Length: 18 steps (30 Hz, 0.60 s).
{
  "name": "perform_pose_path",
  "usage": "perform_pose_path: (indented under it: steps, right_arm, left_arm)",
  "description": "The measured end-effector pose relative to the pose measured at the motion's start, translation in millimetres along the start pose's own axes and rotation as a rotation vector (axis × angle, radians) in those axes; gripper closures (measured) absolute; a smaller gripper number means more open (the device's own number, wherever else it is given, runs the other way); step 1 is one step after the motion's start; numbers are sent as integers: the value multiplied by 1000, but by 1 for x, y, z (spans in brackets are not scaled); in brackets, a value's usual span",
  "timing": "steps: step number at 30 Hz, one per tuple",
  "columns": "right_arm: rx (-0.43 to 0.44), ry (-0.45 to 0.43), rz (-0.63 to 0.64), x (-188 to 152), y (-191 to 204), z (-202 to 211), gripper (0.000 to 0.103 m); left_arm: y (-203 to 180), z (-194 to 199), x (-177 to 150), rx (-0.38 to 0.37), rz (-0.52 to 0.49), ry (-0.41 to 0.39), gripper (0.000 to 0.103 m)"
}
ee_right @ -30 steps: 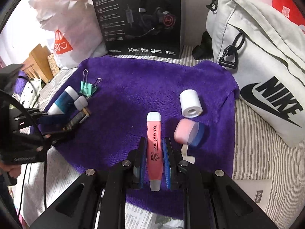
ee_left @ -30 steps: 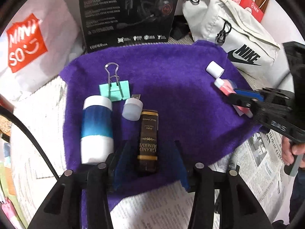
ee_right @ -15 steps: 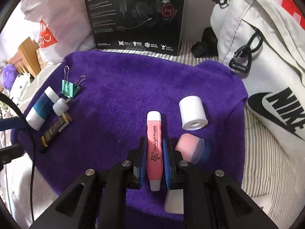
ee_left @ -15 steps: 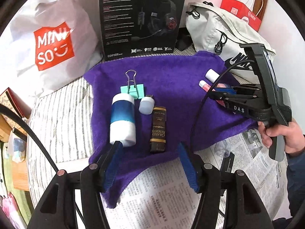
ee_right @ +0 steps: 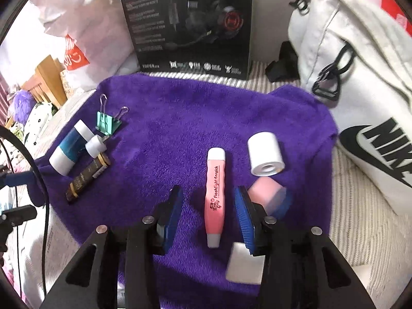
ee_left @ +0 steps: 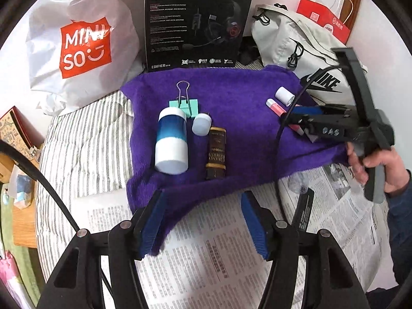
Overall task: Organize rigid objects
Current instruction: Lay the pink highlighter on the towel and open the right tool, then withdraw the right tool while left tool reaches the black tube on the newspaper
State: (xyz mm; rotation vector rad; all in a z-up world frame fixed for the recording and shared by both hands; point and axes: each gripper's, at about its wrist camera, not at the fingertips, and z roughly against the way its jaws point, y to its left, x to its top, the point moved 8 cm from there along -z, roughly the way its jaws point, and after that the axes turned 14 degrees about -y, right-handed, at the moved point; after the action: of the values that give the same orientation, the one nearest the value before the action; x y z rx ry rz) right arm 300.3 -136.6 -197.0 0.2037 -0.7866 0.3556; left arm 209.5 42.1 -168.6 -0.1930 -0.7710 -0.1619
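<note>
Right now we hold our right gripper (ee_right: 208, 212) low over the purple towel (ee_right: 180, 118), its fingers (ee_right: 172, 213) opening, and the pink flashlight pen (ee_right: 215, 198) lies loose on the towel between them, touched by neither pad. Just beyond the right finger on the towel sit a pink and blue cap-shaped piece (ee_right: 270, 197) and, farther up, a white roll (ee_right: 265, 154), close to the pen but apart from it. A white flat piece (ee_right: 244, 265) lies at the towel's near edge under that finger. At the towel's left side we see a tight group: a blue and white cylinder (ee_left: 171, 141), a small white cap (ee_left: 201, 125), a dark brown and gold tube (ee_left: 216, 153) and a mint binder clip (ee_left: 184, 103), with the cap just beside the cylinder and the tube. Our left gripper (ee_left: 203, 225) hangs over the towel's near edge and the newspaper (ee_left: 206, 262), its fingers (ee_left: 152, 221) spread apart with nothing between them. Behind the towel stand a black headset box (ee_left: 195, 20), a white shopping bag (ee_left: 79, 43) and a pale sports bag (ee_right: 360, 90)
</note>
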Motion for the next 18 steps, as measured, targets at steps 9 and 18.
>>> perform_pose_path:
  steps: [9, 18]
  right_arm:
    - [-26, -71, -2, 0, -2, 65, 61]
    - [-101, -94, -87, -29, -45, 127, 61]
  left_arm:
    - [-26, 5, -24, -44, -53, 27, 44]
    - [-80, -2, -37, -142, -123, 36, 44]
